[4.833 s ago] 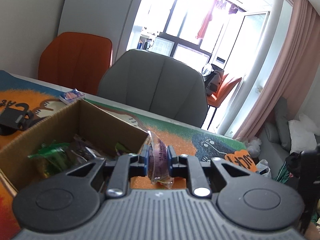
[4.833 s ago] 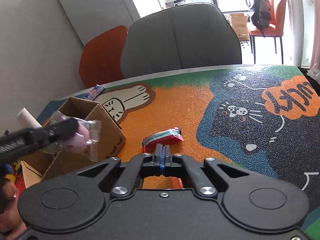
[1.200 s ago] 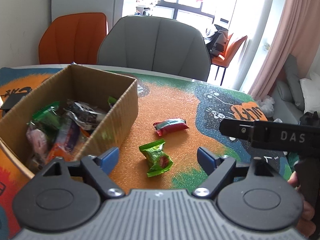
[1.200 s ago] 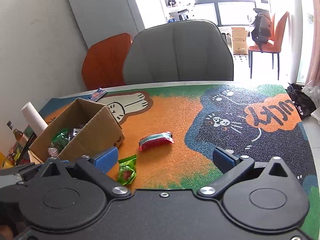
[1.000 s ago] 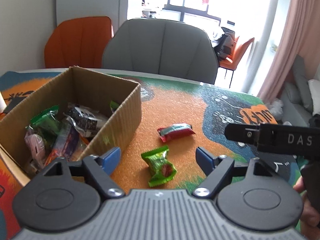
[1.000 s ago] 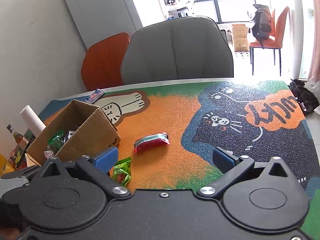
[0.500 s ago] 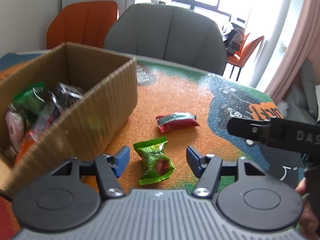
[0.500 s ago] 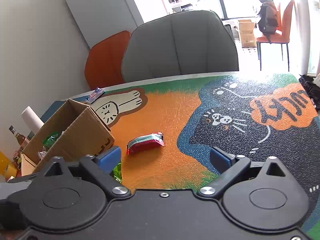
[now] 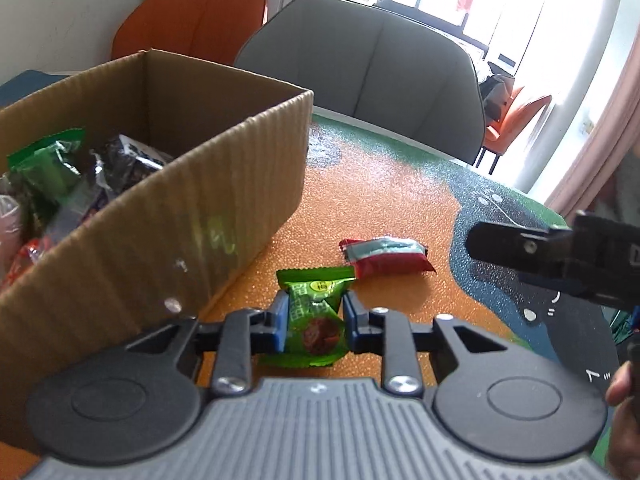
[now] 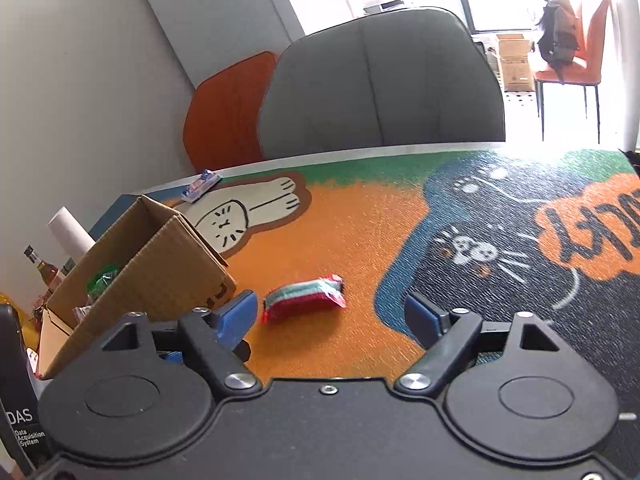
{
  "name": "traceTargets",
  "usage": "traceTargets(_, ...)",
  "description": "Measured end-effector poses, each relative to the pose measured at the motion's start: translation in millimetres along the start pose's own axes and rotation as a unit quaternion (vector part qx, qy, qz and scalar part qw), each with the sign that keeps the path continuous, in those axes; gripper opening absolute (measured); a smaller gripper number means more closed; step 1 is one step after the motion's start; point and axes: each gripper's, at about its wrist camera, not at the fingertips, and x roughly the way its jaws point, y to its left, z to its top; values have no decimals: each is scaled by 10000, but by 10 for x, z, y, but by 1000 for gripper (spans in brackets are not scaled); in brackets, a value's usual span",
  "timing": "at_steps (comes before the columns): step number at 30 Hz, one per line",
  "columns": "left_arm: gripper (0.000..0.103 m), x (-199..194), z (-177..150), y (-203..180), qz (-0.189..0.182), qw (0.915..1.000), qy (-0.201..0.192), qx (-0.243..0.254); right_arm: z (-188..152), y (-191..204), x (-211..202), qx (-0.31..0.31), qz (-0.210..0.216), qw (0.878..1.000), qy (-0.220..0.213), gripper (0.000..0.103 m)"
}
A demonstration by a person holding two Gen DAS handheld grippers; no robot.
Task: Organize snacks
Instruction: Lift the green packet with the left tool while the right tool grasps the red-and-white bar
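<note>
A green snack packet (image 9: 316,304) lies on the orange mat beside the cardboard box (image 9: 160,216). My left gripper (image 9: 316,320) is closing on it, and both blue pads touch the packet's sides. A red snack packet (image 9: 386,258) lies just beyond it. In the right wrist view the red snack packet (image 10: 304,302) lies on the mat ahead of my right gripper (image 10: 332,316). That gripper's jaws are closing but stand wide, with nothing pressed between them. The box (image 10: 160,264) holds several wrapped snacks.
A grey chair (image 10: 380,80) and an orange chair (image 10: 228,112) stand behind the table. A small blue packet (image 10: 201,186) lies near the far edge. A white roll (image 10: 70,228) and a bottle (image 10: 40,268) stand left of the box. A hand (image 9: 624,420) holds the right gripper.
My left gripper sank toward the mat and its jaws closed from wide onto the green packet. The right gripper's jaws narrowed as it moved nearer the red packet.
</note>
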Motion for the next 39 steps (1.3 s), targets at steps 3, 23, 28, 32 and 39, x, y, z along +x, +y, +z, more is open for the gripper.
traceTargets(3,27,30,26,-5,-14,10000,-49,-7,48,25,95,25,56,10000,44,77)
traceTargets(23,27,63,94,117,-90,9995,-95,-302,169,164,748,114,459,9974,536,68)
traceTargets(28,27,38,97,146,-107,9994,-66,-327,119,199,779,28,344,9969,705,62)
traceTargets(32,27,-17,51,149,-138,9995,-33,-281,94,288,744,-243,15,9961,851,50)
traceTargets(39,27,-108,11,172,-169,9997,10,-171,32,405,688,-632,-491,9919,984,38)
